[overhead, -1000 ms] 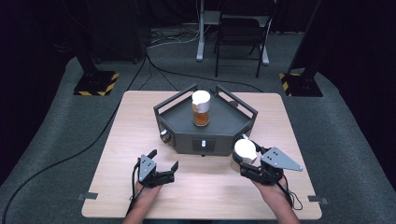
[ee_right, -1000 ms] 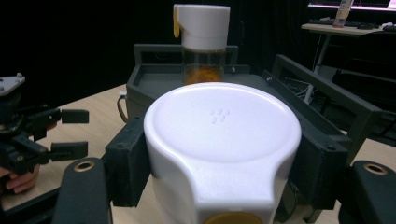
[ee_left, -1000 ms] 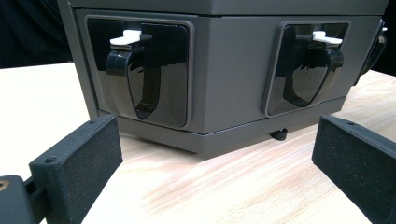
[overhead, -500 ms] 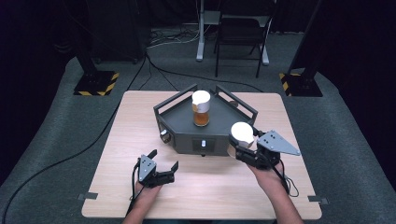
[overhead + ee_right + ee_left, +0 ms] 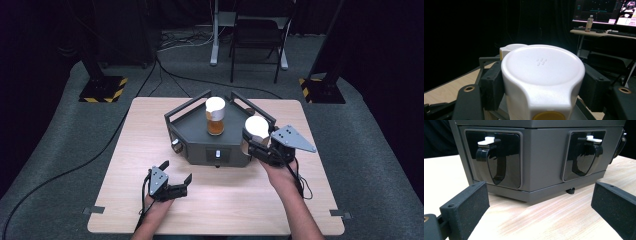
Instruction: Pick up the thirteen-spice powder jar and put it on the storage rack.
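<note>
The right gripper (image 5: 253, 141) clamps a white-lidded amber jar (image 5: 256, 127) beside the dark grey hexagonal tray (image 5: 227, 146); the left gripper (image 5: 175, 172) rests level, jaws apart.

A folding chair (image 5: 259, 37) stands behind the wooden table (image 5: 150, 130).

Both grippers are black. The left gripper (image 5: 176, 179) has square jaws faced with rough foam and a small grey plate on top. The right gripper (image 5: 257, 139) carries a larger grey three-cornered plate with dark screws; black cables trail from both.
</note>
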### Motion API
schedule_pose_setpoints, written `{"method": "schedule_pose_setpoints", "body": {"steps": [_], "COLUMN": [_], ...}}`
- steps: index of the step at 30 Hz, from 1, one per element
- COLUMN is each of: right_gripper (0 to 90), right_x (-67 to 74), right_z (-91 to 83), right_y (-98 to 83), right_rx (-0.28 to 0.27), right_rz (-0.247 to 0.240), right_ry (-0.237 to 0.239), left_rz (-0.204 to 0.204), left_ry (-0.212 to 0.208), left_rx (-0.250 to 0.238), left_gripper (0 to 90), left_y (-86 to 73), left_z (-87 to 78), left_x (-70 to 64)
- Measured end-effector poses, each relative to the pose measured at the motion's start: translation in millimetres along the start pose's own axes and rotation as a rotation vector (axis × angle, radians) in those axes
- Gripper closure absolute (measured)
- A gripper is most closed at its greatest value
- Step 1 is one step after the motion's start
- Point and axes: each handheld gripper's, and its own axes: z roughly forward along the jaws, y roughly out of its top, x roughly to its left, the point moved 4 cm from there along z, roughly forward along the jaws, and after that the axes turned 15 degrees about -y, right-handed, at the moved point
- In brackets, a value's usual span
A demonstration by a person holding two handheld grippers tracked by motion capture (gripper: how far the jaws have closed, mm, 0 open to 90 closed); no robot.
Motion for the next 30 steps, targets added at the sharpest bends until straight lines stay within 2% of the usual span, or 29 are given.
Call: {"method": "schedule_pose_setpoints", "body": {"steps": [7, 12, 18, 25, 30], "right_gripper": [29.9, 29.9, 29.9, 29.9, 29.9], "right_x": [8.9, 14.8, 18.3, 24.1, 25.0], "right_z": [14.2, 24.5, 36.9, 53.3, 61.4], "right_y": [3.9, 7.7, 8.7, 7.9, 6.2], "right_rx": [-0.019, -0.018, -0.031, -0.027, -0.020], "right_rz": [-0.014, -0.041, -0.043, -0.046, -0.023], "right_ry": [-0.020, -0.020, -0.017, -0.064, -0.101], "left_rz": [-0.001, -0.005, 0.007, 0.007, 0.011], "left_ry": [0.000, 0.013, 0.008, 0.004, 0.000], "left_rx": [0.000, -0.001, 0.004, 0.005, 0.004], "left_gripper": [1.3, 1.3, 1.3, 1.3, 1.3], "left_y": [-0.1, -0.2, -0.1, -0.1, -0.2], "left_z": [-0.1, 0.8, 0.8, 0.6, 0.5], "left_x": [0.1, -1.3, -1.8, -1.9, -2.1]}}
